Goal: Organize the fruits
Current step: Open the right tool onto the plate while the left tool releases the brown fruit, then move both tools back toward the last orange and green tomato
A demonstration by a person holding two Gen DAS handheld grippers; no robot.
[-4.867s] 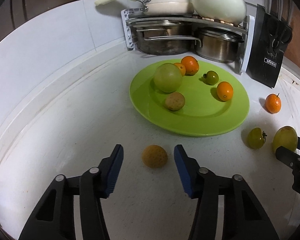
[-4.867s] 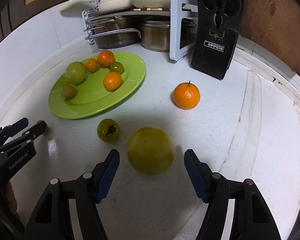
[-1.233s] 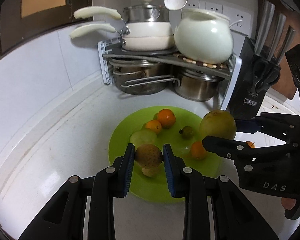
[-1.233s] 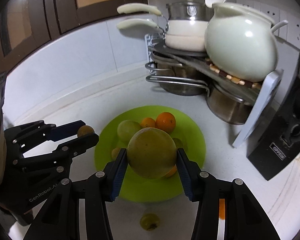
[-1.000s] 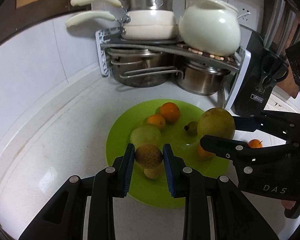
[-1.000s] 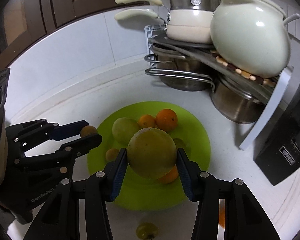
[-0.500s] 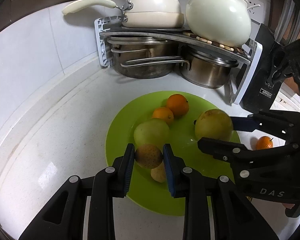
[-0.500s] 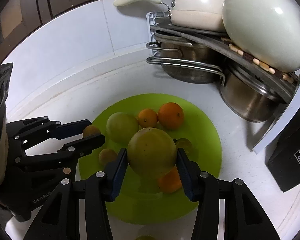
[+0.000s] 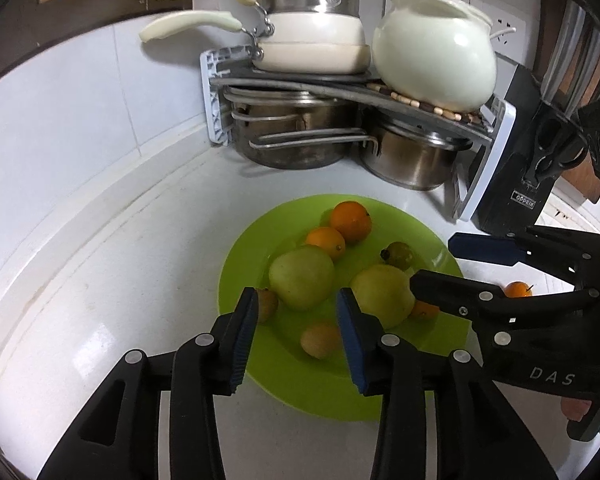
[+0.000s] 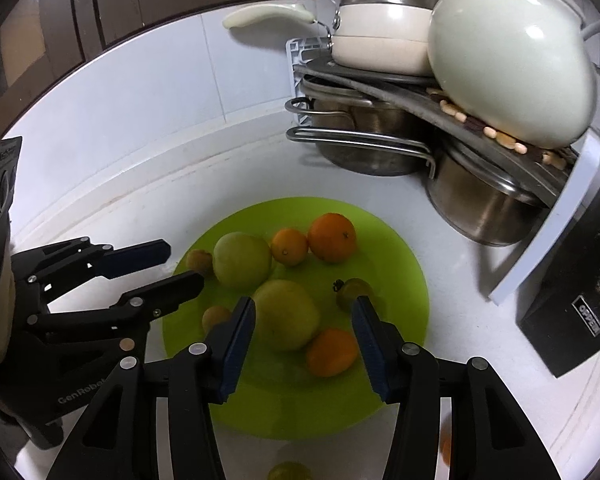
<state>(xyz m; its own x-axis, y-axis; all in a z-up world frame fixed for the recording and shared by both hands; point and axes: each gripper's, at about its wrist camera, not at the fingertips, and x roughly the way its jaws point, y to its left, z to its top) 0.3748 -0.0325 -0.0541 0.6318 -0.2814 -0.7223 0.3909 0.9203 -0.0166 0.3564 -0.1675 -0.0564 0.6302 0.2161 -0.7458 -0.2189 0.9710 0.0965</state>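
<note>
Item: fruits on a green plate (image 9: 260, 376), lower centre of both frames, resting on the white desk (image 9: 100, 280).

- Large yellow-green fruit (image 10: 286, 314): set on the plate between the blue pads of the right tool (image 10: 304, 340). A gap shows on its right side, so no grip is judged; the jaws stand moderately wide. Judged heavy, firm, smooth-skinned and prone to rolling; best taken across its widest girth.
- Small brown fruit (image 9: 267, 304): lies at the plate's left edge, just beyond the left pad of the left tool (image 9: 296, 336), whose jaws are opening with nothing pressed between them. Judged light, possibly soft; gentle closure advised.
- Second brown fruit (image 9: 320, 339), pale green fruit (image 9: 302, 276), oranges and a small green tomato (image 9: 398, 255): on the plate.
- Stray orange (image 9: 518, 289): on the desk, right of frame, behind the right tool.
</note>
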